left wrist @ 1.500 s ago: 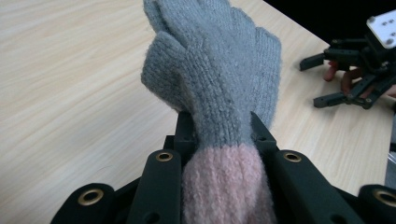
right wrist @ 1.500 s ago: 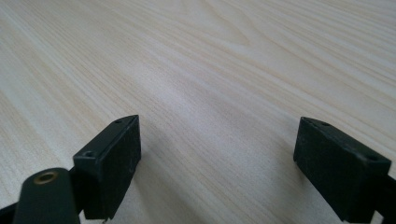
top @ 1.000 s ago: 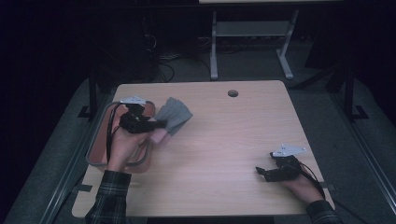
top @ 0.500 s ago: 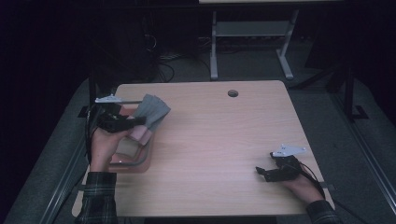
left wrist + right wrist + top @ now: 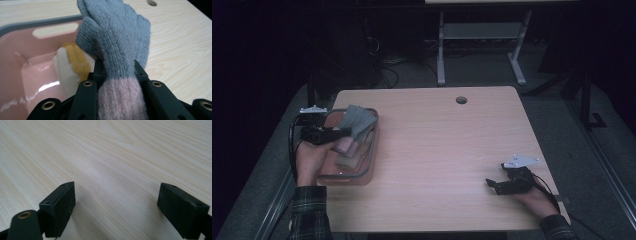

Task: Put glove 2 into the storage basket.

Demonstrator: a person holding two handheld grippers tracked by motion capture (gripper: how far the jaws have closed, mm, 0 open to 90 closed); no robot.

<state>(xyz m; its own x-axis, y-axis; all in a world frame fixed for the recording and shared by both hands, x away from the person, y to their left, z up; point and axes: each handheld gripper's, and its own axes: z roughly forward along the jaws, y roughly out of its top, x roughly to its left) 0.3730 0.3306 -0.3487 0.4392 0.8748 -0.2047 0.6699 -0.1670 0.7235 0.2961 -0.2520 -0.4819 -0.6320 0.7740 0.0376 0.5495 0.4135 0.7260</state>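
Nearest the person, on the right side of the wooden table (image 5: 437,165), the right gripper (image 5: 493,184) rests low over the bare wood by the near right corner, a hand behind it. Its own view shows its two black jaws standing well apart with nothing but pale wood grain between them.

Farther in and over on the left, the left gripper (image 5: 343,131) is held above a pink basket (image 5: 362,176) that sits at the left edge of the table. A sleeve in a dark check comes in from the near edge behind that hand. Its jaws are clamped on a knitted glove (image 5: 117,47), gripping it just where the pink cuff meets the grey hand part; the cuff bulges out toward the camera between the jaws, and the grey fingers stand up and away beyond them. In the high view the glove (image 5: 358,121) hangs over the far part of the basket, its grey end toward the middle of the table.

Below the glove, inside the basket (image 5: 30,75), lies a white and yellow item (image 5: 72,67), seemingly soft, which I cannot identify more exactly. The basket has a grey rim and a slot handle in its far wall.

Farthest off, near the far edge of the table, a small round hole (image 5: 461,100) is set in the wood.
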